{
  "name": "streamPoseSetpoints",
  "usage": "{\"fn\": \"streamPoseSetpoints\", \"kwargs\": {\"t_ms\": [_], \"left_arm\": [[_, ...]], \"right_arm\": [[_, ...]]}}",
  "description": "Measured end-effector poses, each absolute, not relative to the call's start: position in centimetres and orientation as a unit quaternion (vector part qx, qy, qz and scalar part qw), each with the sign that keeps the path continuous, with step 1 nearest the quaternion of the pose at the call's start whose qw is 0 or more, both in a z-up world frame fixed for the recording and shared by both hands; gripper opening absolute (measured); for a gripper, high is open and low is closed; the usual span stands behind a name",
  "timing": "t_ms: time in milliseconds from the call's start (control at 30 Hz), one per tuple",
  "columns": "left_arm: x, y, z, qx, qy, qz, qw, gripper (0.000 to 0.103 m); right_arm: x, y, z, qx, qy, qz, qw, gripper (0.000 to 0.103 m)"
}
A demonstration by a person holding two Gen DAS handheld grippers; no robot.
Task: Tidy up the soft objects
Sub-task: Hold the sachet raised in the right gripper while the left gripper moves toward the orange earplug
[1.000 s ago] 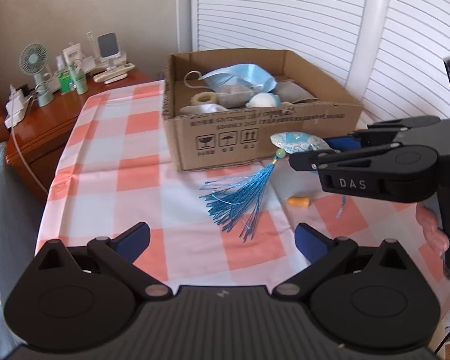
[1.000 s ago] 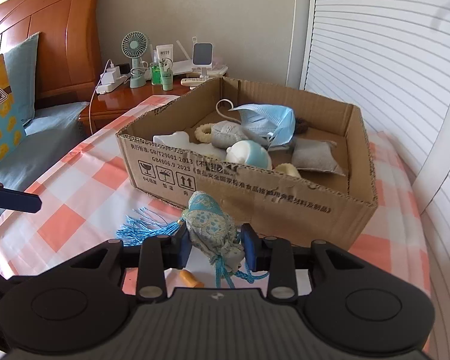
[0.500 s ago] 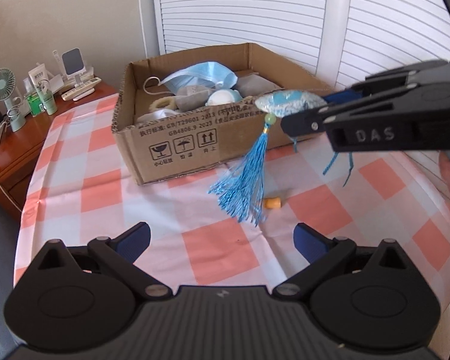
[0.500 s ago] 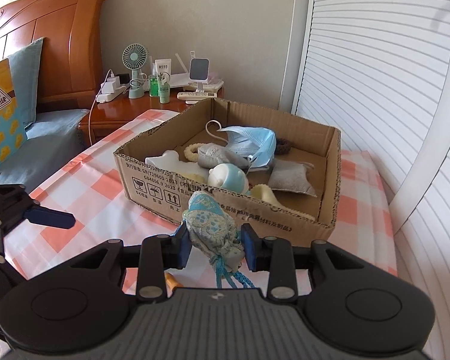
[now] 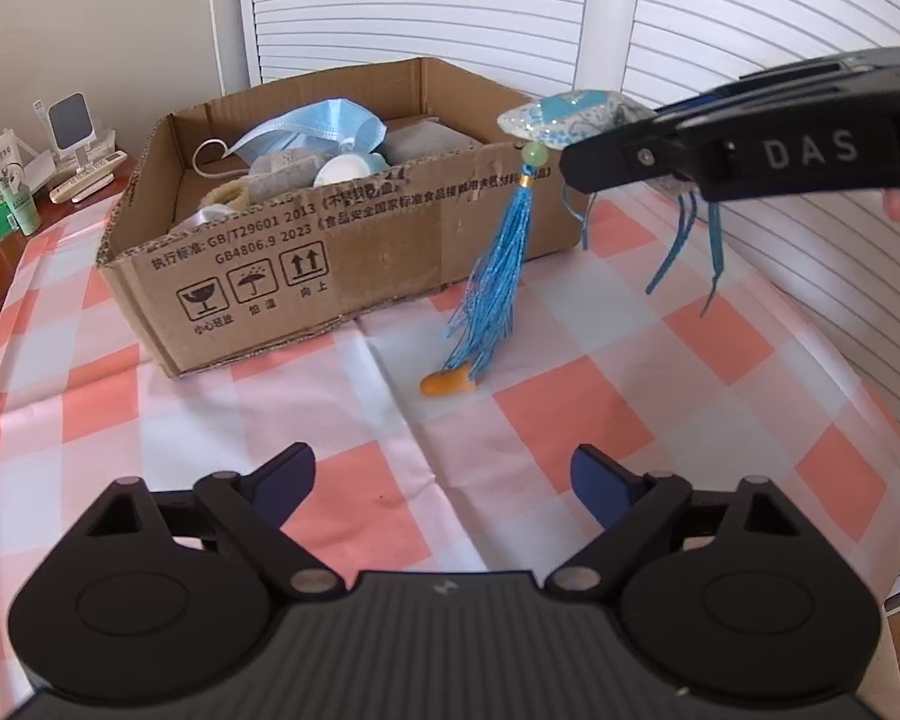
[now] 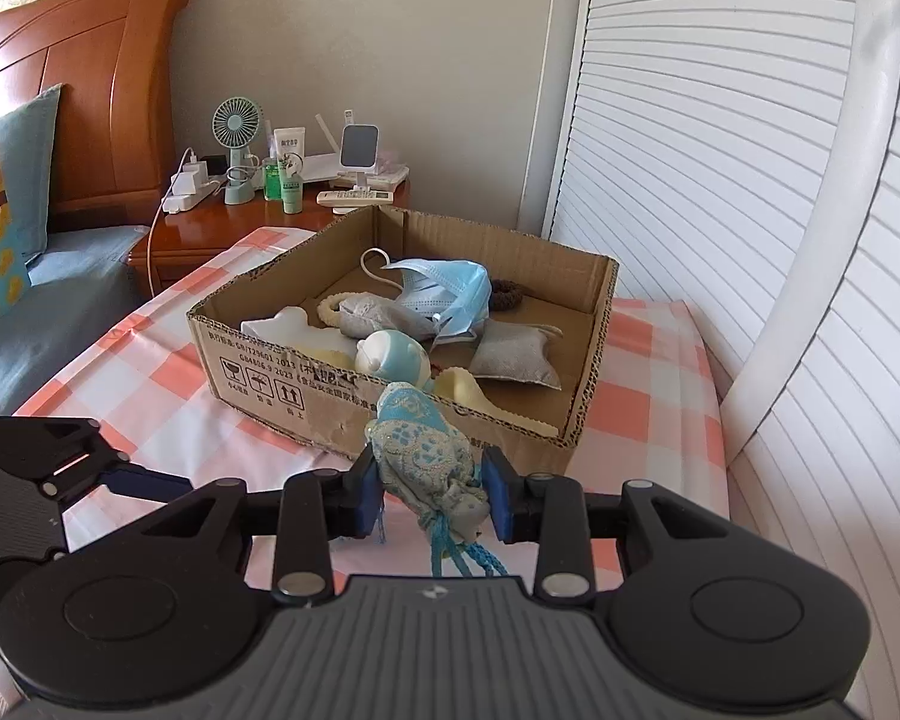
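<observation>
The sorting looks mostly done: the cardboard box (image 6: 594, 354) already holds a blue face mask (image 6: 450, 288), 2 grey pouches, a pale blue-and-white round soft piece and a few cream ones. What is left, as far as the views show, is the embroidered blue sachet (image 6: 423, 456) now in the air and a small orange piece (image 5: 447, 384) lying on the checked counter (image 5: 600, 420), ahead of the left gripper (image 5: 444, 474) and between its 2 fingers' lines.

The right gripper (image 6: 429, 495) has its fingers pinching the sachet by its gathered neck, both blue pads pressed on the cloth. The sachet's body juts forward past the fingertips toward the box's near wall, which stands just beyond it; it is not yet over the opening. Its long axis runs along the fingers, rounded end leading, tied cords trailing back beneath them. From the leading end a green bead and a blue tassel (image 5: 498, 276) hang straight down, the tip probably just above the orange piece.

The left gripper's fingers are spread with nothing between them, though they have just been closing a little.
</observation>
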State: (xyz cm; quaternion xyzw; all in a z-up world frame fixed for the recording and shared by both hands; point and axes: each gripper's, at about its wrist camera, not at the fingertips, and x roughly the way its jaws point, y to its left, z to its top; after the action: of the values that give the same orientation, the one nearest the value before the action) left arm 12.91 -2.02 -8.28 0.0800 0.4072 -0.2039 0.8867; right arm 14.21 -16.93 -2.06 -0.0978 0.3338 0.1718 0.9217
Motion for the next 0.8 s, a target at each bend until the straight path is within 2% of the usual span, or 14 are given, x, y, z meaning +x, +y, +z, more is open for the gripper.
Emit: {"fn": "streamPoseSetpoints", "kwargs": {"t_ms": [67,333,400,533,733,800], "left_arm": [[13.3,-2.0,-8.4,0.075,0.409,-0.199,0.887,0.086],[14.1,-2.5,-8.5,0.058,0.404,-0.199,0.891,0.073],[14.2,-2.7,-8.5,0.056,0.401,-0.201,0.892,0.063],[14.6,-3.1,-8.9,0.044,0.409,-0.204,0.888,0.051],[15.1,-3.4,-9.1,0.042,0.407,-0.19,0.892,0.047],[15.3,-3.6,-9.1,0.044,0.407,-0.187,0.893,0.042]], "right_arm": [[14.1,-17.2,-2.1,-0.099,0.334,0.168,0.922,0.039],[14.1,-19.4,-2.6,-0.099,0.341,0.129,0.926,0.04],[13.9,-19.6,-3.0,-0.104,0.343,0.126,0.925,0.04],[13.6,-19.5,-4.1,-0.096,0.355,0.135,0.92,0.04],[13.2,-19.1,-6.5,-0.082,0.381,0.147,0.909,0.04],[13.0,-19.1,-7.2,-0.076,0.39,0.15,0.906,0.04]]}}
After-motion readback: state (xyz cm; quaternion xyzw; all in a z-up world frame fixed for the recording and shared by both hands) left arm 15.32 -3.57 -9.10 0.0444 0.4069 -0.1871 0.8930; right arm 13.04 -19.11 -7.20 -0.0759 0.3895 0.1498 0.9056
